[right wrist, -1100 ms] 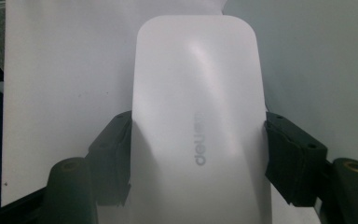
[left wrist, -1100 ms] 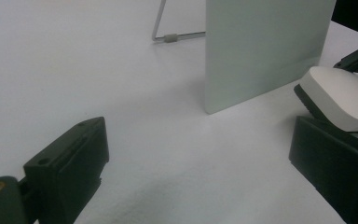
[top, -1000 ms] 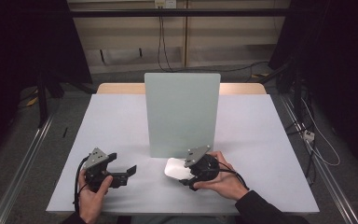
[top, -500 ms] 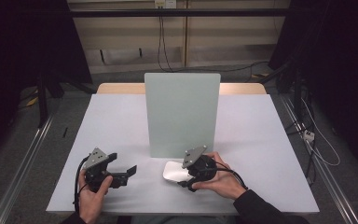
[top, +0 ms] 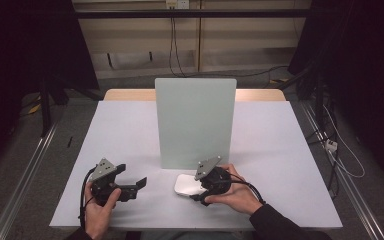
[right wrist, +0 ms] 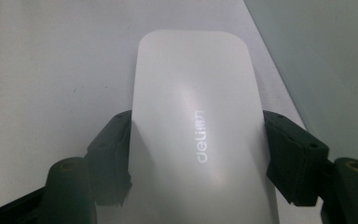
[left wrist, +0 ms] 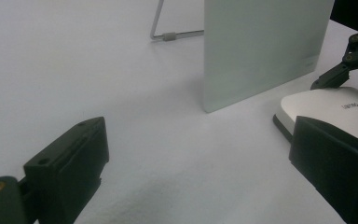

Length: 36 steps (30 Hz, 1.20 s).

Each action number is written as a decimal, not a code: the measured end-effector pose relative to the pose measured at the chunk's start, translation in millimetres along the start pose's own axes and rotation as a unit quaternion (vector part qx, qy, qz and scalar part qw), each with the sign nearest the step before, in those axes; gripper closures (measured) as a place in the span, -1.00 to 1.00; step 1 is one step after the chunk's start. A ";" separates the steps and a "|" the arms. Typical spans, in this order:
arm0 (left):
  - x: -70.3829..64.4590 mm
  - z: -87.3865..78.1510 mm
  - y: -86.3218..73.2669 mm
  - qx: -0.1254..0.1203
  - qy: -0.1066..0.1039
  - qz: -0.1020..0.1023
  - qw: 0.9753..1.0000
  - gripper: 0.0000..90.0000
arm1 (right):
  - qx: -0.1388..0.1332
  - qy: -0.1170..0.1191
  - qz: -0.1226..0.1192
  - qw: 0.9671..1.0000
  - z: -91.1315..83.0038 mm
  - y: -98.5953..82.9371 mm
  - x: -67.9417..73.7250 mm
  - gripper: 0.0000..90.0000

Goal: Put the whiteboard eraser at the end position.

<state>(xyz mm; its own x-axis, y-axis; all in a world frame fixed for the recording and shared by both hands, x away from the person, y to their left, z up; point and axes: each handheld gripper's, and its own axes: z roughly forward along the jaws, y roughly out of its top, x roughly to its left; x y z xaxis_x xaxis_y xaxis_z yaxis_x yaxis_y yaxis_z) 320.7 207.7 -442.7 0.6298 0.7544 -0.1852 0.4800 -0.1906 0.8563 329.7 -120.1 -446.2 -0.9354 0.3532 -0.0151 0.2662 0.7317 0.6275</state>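
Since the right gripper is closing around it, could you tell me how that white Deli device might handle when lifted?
The white device looks rigid, so it likely won't flex. Its glossy, rounded shell may slip between the right gripper jaws. Being flat and low, it seems unlikely to roll.

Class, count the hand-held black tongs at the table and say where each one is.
2. The left tongs hover open at the table's near left; the right tongs straddle the white rounded plastic device before the upright pale green panel.
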 end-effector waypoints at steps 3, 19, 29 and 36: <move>-0.2 0.1 -0.1 -0.002 0.000 -0.003 1.000 -0.90 | -0.003 -0.004 0.002 1.000 0.4 -0.5 0.6 -0.32; 0.0 0.1 0.0 -0.003 0.001 -0.003 1.000 -0.90 | -0.003 0.000 0.018 1.000 1.4 -2.3 -1.7 -0.50; -1.6 2.5 0.1 0.002 0.000 -0.001 1.000 -0.90 | -0.031 -0.023 0.038 0.999 -3.8 -4.0 -2.1 -0.80; -1.6 2.5 0.1 0.006 0.002 0.003 1.000 -0.90 | -0.052 -0.027 0.064 0.996 -9.1 -7.5 -4.5 -0.83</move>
<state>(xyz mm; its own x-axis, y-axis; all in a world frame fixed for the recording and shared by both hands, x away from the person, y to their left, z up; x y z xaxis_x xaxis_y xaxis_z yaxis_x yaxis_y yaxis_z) 321.3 204.9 -443.5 0.6299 0.7559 -0.1786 0.4843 -0.2025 0.8511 329.9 -132.5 -443.8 -0.8804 0.4732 0.0303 0.3546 0.6146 0.7047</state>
